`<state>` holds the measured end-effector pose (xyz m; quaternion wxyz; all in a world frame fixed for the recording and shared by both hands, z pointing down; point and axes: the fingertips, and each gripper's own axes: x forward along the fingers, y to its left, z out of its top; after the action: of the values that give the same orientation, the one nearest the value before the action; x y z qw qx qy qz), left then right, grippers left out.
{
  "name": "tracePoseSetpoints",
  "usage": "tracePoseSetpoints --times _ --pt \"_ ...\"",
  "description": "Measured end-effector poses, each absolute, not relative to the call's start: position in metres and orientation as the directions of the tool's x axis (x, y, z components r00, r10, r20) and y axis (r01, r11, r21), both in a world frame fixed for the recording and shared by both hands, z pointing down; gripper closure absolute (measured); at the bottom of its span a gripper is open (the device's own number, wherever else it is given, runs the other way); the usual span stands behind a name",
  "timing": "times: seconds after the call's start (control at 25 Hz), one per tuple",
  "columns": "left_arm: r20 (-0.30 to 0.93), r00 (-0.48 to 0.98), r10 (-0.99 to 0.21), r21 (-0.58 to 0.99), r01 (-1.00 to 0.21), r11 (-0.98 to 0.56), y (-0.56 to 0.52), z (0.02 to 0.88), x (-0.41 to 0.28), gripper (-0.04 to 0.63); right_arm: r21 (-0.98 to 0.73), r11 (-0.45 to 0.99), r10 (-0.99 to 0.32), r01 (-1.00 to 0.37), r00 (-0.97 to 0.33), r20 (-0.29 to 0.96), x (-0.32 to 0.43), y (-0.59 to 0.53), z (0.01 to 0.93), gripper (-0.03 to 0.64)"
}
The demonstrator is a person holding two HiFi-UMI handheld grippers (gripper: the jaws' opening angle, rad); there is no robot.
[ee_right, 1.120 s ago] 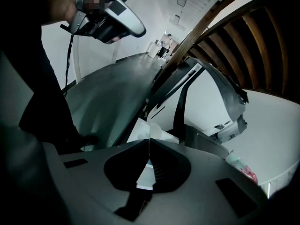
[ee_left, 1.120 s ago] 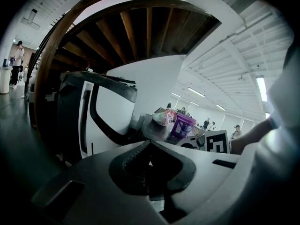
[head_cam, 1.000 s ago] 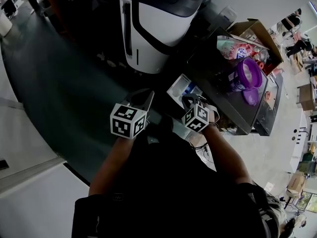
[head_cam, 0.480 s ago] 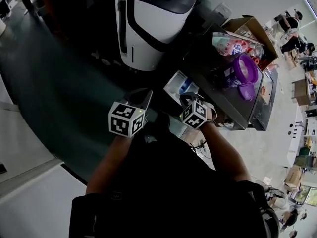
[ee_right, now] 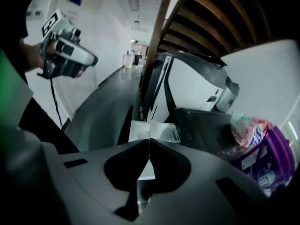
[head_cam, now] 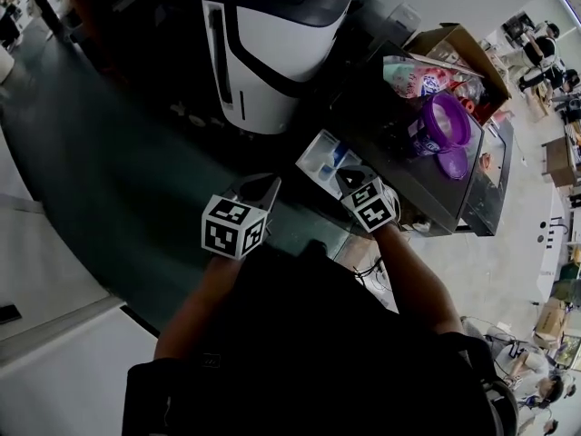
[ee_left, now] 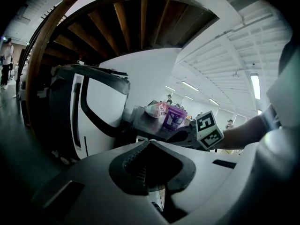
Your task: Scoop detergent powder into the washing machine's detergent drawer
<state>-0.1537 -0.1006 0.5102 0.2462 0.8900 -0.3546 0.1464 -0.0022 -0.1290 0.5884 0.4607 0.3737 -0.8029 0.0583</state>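
Observation:
The white detergent drawer (head_cam: 323, 160) stands pulled out from the dark washing machine (head_cam: 427, 182). In the right gripper view the drawer (ee_right: 155, 131) lies just beyond my right gripper (ee_right: 149, 141), which is shut with nothing in it. In the head view the right gripper (head_cam: 352, 179) hovers at the drawer's near right corner. A purple detergent tub (head_cam: 442, 123) sits on the machine's top, also visible at the right gripper view's lower right as the tub (ee_right: 273, 167). My left gripper (head_cam: 258, 190) hangs left of the drawer, shut and empty (ee_left: 149, 142).
A large white and black appliance (head_cam: 265, 48) stands behind the drawer. A pink bag (head_cam: 410, 74) and an open cardboard box (head_cam: 461, 47) lie by the tub. The tub's purple lid (head_cam: 454, 163) rests on the machine top. People stand far right.
The right gripper has slid slightly to the right, beside the drawer. The left gripper has hardly moved. Both have stayed shut.

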Motion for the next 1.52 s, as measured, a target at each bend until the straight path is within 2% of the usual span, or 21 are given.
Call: tracePoseSetpoints --times 0.24,0.4,0.6,1.04,1.52 --pt "0.452 0.706 -0.545 0.308 -0.697 -0.648 -0.107 0.502 -0.125 0.588 -0.072 0.554 -0.602 -0.829 -0.459 0.653 0.030 -0.144 0.557 0.598" --pt "0.447 0.697 -0.561 0.286 -0.706 -0.648 -0.122 0.489 -0.103 0.588 -0.259 0.498 -0.638 -0.827 -0.552 0.537 0.057 -0.146 0.527 0.598" --pt "0.424 0.699 -0.576 0.260 -0.704 -0.661 -0.144 0.468 -0.069 0.588 -0.374 0.485 -0.682 -0.790 -0.610 0.403 0.088 -0.152 0.487 0.598" --pt "0.324 0.719 -0.614 0.203 -0.687 -0.697 -0.190 0.398 -0.011 0.588 -0.477 0.529 -0.762 -0.702 -0.640 0.095 0.141 -0.162 0.381 0.597" --pt "0.194 0.711 -0.676 0.119 -0.701 -0.703 -0.222 0.324 0.002 0.588 -0.336 0.590 -0.795 -0.734 -0.601 -0.083 0.165 -0.167 0.288 0.598"
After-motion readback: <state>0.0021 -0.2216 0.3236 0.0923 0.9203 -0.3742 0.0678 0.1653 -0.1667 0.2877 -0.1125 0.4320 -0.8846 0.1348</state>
